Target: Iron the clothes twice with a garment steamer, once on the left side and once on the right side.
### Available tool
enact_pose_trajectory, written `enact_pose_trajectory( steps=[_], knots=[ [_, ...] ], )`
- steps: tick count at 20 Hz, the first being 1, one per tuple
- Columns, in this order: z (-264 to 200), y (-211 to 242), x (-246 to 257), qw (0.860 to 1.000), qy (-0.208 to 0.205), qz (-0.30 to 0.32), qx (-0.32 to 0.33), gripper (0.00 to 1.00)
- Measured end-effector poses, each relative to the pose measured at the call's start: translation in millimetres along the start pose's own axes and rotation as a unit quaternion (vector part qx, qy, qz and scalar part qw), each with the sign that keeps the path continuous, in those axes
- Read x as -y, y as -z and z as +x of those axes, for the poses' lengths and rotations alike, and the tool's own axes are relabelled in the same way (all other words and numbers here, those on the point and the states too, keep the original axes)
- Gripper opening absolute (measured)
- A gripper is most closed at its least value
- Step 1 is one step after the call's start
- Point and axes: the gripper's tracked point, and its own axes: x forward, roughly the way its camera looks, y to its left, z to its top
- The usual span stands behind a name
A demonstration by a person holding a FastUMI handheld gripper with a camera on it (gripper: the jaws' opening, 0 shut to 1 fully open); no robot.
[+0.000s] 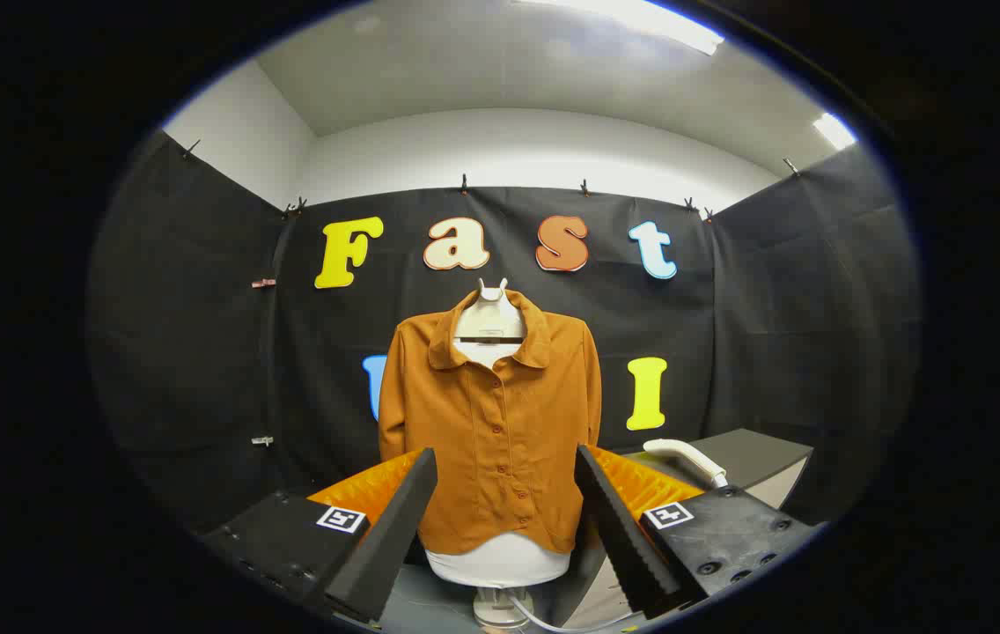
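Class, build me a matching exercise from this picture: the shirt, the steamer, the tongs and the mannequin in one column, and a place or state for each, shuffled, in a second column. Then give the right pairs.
Things:
1. shirt
2. steamer
3. tongs
4. mannequin

Places or states:
A. open, holding nothing
B. lying on the side table, beyond the right finger
C. buttoned, hanging ahead between the fingers
D. white, showing at the collar and below the hem

Pairs: 1-C, 2-B, 3-A, 4-D
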Motion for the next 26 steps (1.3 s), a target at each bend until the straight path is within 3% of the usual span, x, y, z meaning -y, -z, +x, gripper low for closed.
enact_pose_trajectory(
  steps=[26],
  knots=[
    [7.3, -3.0, -6.5, 1.0, 0.011, -0.009, 0.0, 0.98]
  ],
)
